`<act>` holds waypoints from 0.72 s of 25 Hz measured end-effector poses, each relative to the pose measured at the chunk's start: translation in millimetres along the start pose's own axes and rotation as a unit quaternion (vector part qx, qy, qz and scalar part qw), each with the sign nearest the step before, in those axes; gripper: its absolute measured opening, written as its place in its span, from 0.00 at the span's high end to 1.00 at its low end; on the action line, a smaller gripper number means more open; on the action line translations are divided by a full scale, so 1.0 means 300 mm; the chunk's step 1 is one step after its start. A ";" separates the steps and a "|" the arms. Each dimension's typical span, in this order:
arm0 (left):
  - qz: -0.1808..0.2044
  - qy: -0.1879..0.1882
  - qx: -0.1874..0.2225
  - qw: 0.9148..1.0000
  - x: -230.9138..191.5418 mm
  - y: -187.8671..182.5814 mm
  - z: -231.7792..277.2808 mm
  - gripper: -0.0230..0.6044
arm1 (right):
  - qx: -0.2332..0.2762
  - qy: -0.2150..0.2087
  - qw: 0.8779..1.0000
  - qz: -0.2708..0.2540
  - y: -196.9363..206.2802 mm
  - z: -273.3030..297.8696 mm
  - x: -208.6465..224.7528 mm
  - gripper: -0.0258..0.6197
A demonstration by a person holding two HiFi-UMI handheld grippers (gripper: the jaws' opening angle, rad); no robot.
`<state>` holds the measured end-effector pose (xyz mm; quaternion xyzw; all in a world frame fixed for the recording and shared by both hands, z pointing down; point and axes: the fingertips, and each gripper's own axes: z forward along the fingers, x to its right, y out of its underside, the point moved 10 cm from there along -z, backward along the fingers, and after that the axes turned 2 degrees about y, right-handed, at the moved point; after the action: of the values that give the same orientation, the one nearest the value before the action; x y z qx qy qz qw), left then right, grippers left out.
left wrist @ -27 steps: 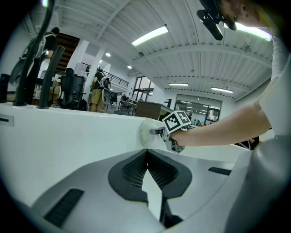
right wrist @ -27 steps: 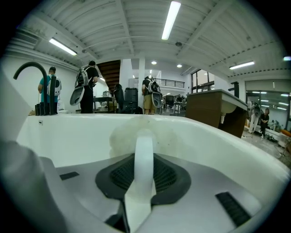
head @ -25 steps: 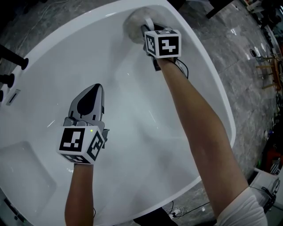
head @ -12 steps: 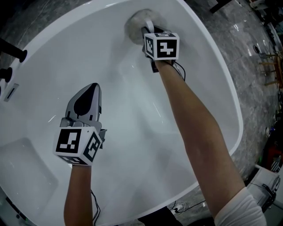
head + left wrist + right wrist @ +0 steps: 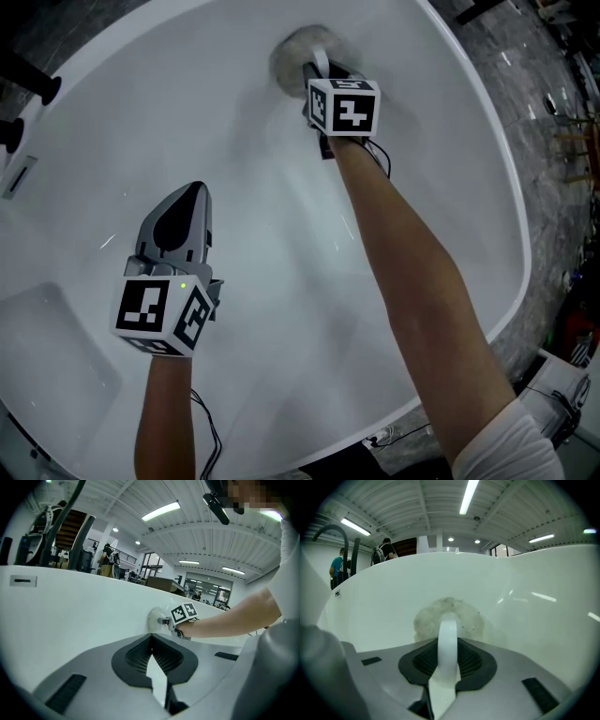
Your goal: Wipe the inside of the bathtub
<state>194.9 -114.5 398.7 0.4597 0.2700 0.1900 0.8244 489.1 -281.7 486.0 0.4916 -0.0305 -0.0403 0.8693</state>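
Two handheld grippers reach into a white bathtub (image 5: 281,206).
The right gripper (image 5: 317,67) is clamped on the white strap (image 5: 448,641) of a round fuzzy pad (image 5: 298,45), which presses flat against the tub wall straight ahead of its jaws. The left gripper (image 5: 190,192), jaws pressed together with nothing between them, hangs over the bare tub interior, well behind and left of the right one.

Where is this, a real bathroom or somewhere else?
Likely a workshop or showroom hall, not a home bathroom: the tub stands free on a grey stone floor, strip lights run under a high ribbed ceiling, and people stand behind.
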 end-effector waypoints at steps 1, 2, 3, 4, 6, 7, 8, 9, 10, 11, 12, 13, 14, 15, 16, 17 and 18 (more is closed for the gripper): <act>0.001 0.001 0.001 1.000 -0.007 -0.002 -0.008 0.95 | 0.001 0.003 1.000 0.003 0.002 -0.002 -0.002 0.81; 0.000 0.002 0.003 1.000 -0.015 -0.004 -0.016 0.95 | 0.003 0.006 1.000 0.005 0.002 -0.005 -0.005 0.81; -0.001 0.001 0.005 1.000 -0.024 -0.005 -0.025 0.95 | 0.005 0.008 1.000 0.006 0.001 -0.008 -0.009 0.81; -0.003 0.000 0.006 1.000 -0.034 -0.004 -0.035 0.95 | 0.007 0.007 1.000 0.006 0.001 -0.008 -0.017 0.81; -0.006 -0.005 0.007 1.000 -0.054 0.003 -0.060 0.95 | 0.009 0.004 1.000 0.011 0.009 -0.004 -0.046 0.81; -0.007 -0.008 0.005 1.000 -0.062 0.009 -0.072 0.95 | 0.008 0.001 1.000 0.013 0.015 -0.006 -0.065 0.81; -0.008 -0.010 0.004 1.000 -0.065 0.013 -0.085 0.95 | 0.007 -0.001 1.000 0.014 0.019 -0.010 -0.084 0.81; -0.008 -0.010 0.003 1.000 -0.063 0.014 -0.097 0.95 | 0.007 -0.003 1.000 0.013 0.021 -0.018 -0.101 0.81; -0.006 -0.010 0.003 1.000 -0.060 0.013 -0.109 0.95 | 0.007 -0.004 1.000 0.013 0.020 -0.027 -0.116 0.81; -0.004 -0.009 0.004 1.000 -0.059 0.011 -0.122 0.95 | 0.009 -0.006 1.000 0.012 0.017 -0.035 -0.134 0.81; -0.001 -0.009 0.004 1.000 -0.061 0.009 -0.137 0.95 | 0.009 -0.011 1.000 0.011 0.016 -0.039 -0.157 0.81; 0.000 -0.010 0.004 1.000 -0.068 0.009 -0.153 0.95 | 0.009 -0.016 1.000 0.010 0.017 -0.042 -0.184 0.81; 0.000 -0.012 0.004 1.000 -0.076 0.011 -0.171 0.95 | 0.009 -0.021 1.000 0.008 0.018 -0.046 -0.212 0.81; -0.001 -0.014 0.005 1.000 -0.083 0.013 -0.189 0.95 | 0.009 -0.025 1.000 0.007 0.018 -0.049 -0.237 0.81; -0.003 -0.016 0.006 1.000 -0.090 0.014 -0.207 0.95 | 0.009 -0.027 1.000 0.007 0.017 -0.054 -0.258 0.81; -0.004 -0.018 0.008 1.000 -0.097 0.016 -0.225 0.95 | 0.009 -0.029 1.000 0.006 0.015 -0.060 -0.276 0.81; -0.005 -0.020 0.009 1.000 -0.103 0.017 -0.244 0.94 | 0.009 -0.030 1.000 0.005 0.013 -0.066 -0.295 0.81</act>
<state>125.1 -81.4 380.0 0.4692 0.2577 0.1743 0.8265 403.1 -254.1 478.0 0.4980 -0.0591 -0.0505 0.8637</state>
